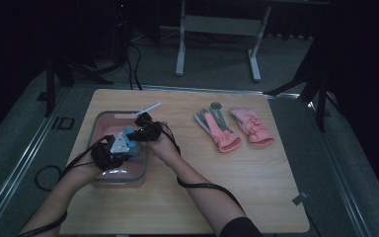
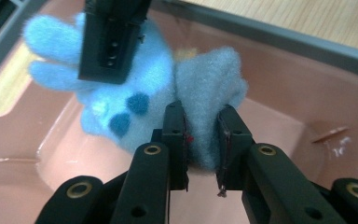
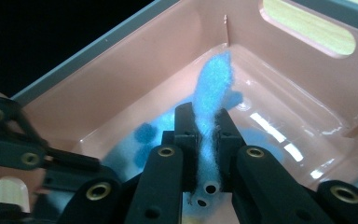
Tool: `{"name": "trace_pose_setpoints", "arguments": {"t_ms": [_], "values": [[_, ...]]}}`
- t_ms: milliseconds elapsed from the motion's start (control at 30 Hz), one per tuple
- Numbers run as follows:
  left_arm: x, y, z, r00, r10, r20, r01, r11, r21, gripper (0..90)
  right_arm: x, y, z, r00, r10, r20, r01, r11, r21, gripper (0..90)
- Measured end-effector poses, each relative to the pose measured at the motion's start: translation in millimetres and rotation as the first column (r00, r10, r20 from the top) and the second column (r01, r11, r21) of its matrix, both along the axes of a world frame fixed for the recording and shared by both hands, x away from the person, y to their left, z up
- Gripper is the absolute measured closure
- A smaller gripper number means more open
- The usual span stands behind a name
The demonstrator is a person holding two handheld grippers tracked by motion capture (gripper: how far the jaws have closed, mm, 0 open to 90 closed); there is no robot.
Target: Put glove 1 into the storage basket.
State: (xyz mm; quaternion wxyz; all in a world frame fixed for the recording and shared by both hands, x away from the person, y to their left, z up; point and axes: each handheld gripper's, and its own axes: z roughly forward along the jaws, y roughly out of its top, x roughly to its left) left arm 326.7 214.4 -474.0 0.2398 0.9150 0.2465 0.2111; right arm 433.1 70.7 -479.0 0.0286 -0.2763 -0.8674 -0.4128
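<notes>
Blue fleece glove (image 2: pixel 135 93): held over the pink tub (image 1: pixel 103 123), between both grippers.
Left gripper (image 2: pixel 204 140): jaws clamped on the glove's pale cuff, which rises directly ahead of its pads.
Right gripper (image 3: pixel 204 135): jaws pinched on a thin blue fold, tub floor just beyond.
Pink glove pair (image 1: pixel 234 127): on the table, well off to the right gripper's side.
Step in hand: judged to be lowering the glove into the tub.
Next move: bring it down to the floor, then part both jaws and lift clear without snagging fleece.

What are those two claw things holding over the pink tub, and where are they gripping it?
Both grip one blue fleece glove: the left gripper pinches its grey cuff, the right gripper a finger end.
</notes>
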Motion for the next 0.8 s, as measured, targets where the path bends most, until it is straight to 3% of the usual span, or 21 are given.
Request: {"name": "trace_pose_setpoints", "arguments": {"t_ms": [67,200,300,367,433,467,533,567,667,700,800], "values": [[3.9,-1.5,-3.1,0.9999,0.001,-0.013,-0.001,1.0,-0.001,76.9,3.4,2.2,-1.2,1.0,-0.001,-0.004,0.001,0.9996,-0.028,80.5],[11.7,-4.7,-11.9,0.9988,0.003,-0.049,-0.002,0.9997,0.025,76.5,4.3,-0.4,-1.8,0.9998,-0.016,-0.011,0.016,0.9997,-0.018,56.2],[16.9,-3.4,-17.0,0.9965,0.008,-0.083,-0.006,0.9996,0.027,75.8,2.6,-8.4,1.7,0.9996,-0.026,-0.006,0.026,0.9994,0.025,45.6],[18.8,-2.0,-19.3,0.996,0.016,-0.089,-0.013,0.9995,0.029,74.9,1.6,-15.0,4.9,0.9994,-0.032,-0.014,0.033,0.9976,0.061,43.9],[21.6,-0.5,-20.7,0.9914,0.036,-0.126,-0.035,0.9993,0.01,71.4,0.4,-20.0,7.3,0.9995,-0.031,-0.008,0.031,0.9968,0.073,40.4],[22.5,-0.2,-21.2,0.9881,0.04,-0.148,-0.04,0.9992,0.009,67.2,-0.7,-22.6,8.9,0.9995,-0.031,-0.002,0.031,0.997,0.071,39.3],[22.3,-0.2,-21.8,0.9866,0.053,-0.154,-0.052,0.9986,0.01,54.6,-2.7,-28.8,11.6,0.9994,-0.034,0.005,0.034,0.9957,0.086,36.7],[22.7,0.3,-22.1,0.9812,0.065,-0.182,-0.066,0.9978,-0.003,44.2,-3.6,-32.2,12.9,0.9995,-0.032,0.002,0.032,0.9948,0.097,35.2],[20.8,1.3,-20.7,0.9842,0.089,-0.153,-0.09,0.9959,0.002,30.3,-6.0,-39.2,15.7,0.9997,-0.026,-0.002,0.026,0.9928,0.117,31.5],[20.0,6.2,-16.0,0.9829,0.112,-0.147,-0.121,0.9908,-0.06,24.8,-9.4,-46.4,18.4,1.0,0.0,-0.007,0.001,0.9908,0.135,25.5],[18.7,13.2,-6.8,0.9801,0.135,-0.145,-0.156,0.9773,-0.143,16.7,-13.5,-54.5,21.8,0.9998,0.02,0.007,-0.021,0.9885,0.15,22.9]]}}
